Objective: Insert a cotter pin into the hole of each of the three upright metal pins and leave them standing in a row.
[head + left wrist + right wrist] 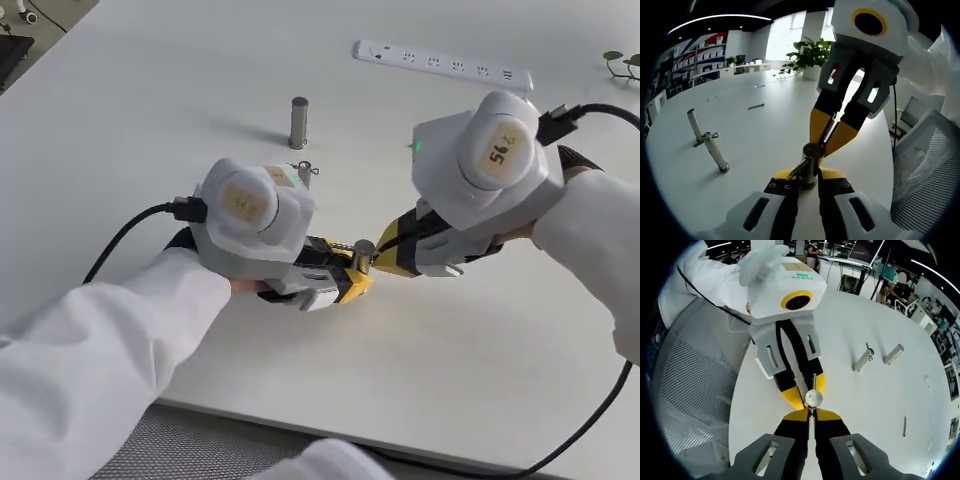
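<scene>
Listing what I see on the table (200, 90) from my remote seat.

Item 1: left gripper (355, 275). The jaws are pressed together on the held pin (362, 248), near the middle of the table. The pin's round top shows just above the yellow tips. In the left gripper view the held pin (810, 167) rises between my own jaws.

Item 2: right gripper (385, 255). It faces the left one, tip to tip. The jaws are nipped onto a cotter (830, 125), a thin wire that slants down to the top of the held pin. In the right gripper view my jaws (810, 415) lie almost closed right under the pin's round top (813, 398). A short dark stub shows at the pin's side in the left gripper view. It may be the cotter's end come through the hole, but it is too small for me to say.

Item 3: fitted pin (305, 172). It stands just behind the left gripper's body and is partly hidden by it. A wire loop shows at its upper end. The right gripper view (861, 360) shows it more clearly.

Item 4: bare pin (298, 122). It stands upright beyond the fitted pin, a little apart from it.

Item 5: strip (443, 63). White, with sockets, lying at the far side of the table.

Item 6: plant (810, 52), leafy, past the table's end.

Item 7: chair (925, 170). It has a mesh back and sits beside the table edge.
</scene>
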A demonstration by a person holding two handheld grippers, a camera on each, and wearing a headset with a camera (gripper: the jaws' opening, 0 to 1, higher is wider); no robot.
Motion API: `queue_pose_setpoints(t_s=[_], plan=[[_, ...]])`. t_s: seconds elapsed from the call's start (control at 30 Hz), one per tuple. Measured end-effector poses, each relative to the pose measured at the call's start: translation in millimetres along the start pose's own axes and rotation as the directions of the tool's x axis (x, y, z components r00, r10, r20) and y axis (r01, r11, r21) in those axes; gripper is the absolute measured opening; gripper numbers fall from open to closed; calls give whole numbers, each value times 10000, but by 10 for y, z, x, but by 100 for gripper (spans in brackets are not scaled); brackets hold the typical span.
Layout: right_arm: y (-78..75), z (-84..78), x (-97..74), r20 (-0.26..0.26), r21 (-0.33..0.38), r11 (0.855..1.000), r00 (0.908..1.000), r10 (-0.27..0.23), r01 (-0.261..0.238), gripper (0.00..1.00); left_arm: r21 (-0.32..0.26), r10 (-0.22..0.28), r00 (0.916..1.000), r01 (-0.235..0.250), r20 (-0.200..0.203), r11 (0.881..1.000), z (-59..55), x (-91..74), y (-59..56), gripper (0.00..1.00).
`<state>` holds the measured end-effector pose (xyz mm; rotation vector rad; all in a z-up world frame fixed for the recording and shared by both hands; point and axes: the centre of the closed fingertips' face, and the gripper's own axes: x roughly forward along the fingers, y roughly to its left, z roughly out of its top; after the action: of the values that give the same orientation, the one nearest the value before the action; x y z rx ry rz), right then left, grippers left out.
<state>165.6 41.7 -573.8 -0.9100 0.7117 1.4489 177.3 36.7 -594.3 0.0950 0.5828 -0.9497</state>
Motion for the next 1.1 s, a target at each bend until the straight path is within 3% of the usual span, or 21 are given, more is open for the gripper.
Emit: queue_pose_setpoints(t_s=[0.2, 0.27, 0.4, 0.5, 0.57, 0.7, 0.83, 0.9, 0.93, 1.1], plan=[[-3, 2, -19, 262, 534, 9986, 9996, -75, 60, 0, 164, 2, 9999, 0, -133, 9999, -10, 7, 5, 13], [-19, 21, -25, 438, 638, 9978, 9989, -191, 163, 6, 184, 46, 9996, -42, -261, 9998, -38, 3, 19, 16], [-22, 38, -25, 667, 770, 9969, 9976, -205, 153, 10, 136, 169, 9997, -167, -152, 9998, -12, -52, 74, 31], [-42, 42, -19, 787, 868, 9961, 9966, -239, 170, 13, -310, -571, 9981, 565, -209, 9979, 12, -108, -20, 44], [-44, 57, -15, 903, 962, 9952, 9956, -260, 173, 16, 49, -492, 9987, 492, -162, 9988, 26, -152, 1, 57], [-1, 117, -38, 1199, 928, 9956, 9925, -219, 108, 18, -312, -910, 9956, 917, 210, 9953, 72, -251, -48, 72], [-9, 158, -48, 1482, 695, 9975, 9887, -218, 116, 18, 83, -1019, 9947, 1018, 158, 9948, 68, -348, -76, 87], [3, 164, -51, 1480, 738, 9972, 9887, -237, 129, 20, -760, -1133, 9906, 1191, 766, 9900, 146, -376, -103, 100], [9, 164, -49, 1486, 761, 9970, 9886, -234, 122, 21, -805, -1205, 9853, 1307, 1209, 9881, 224, -402, -101, 98], [7, 121, -4, 1466, 920, 9957, 9890, -183, 48, 21, -611, -1334, 9862, 1397, 980, 9883, 197, -494, -150, 99]])
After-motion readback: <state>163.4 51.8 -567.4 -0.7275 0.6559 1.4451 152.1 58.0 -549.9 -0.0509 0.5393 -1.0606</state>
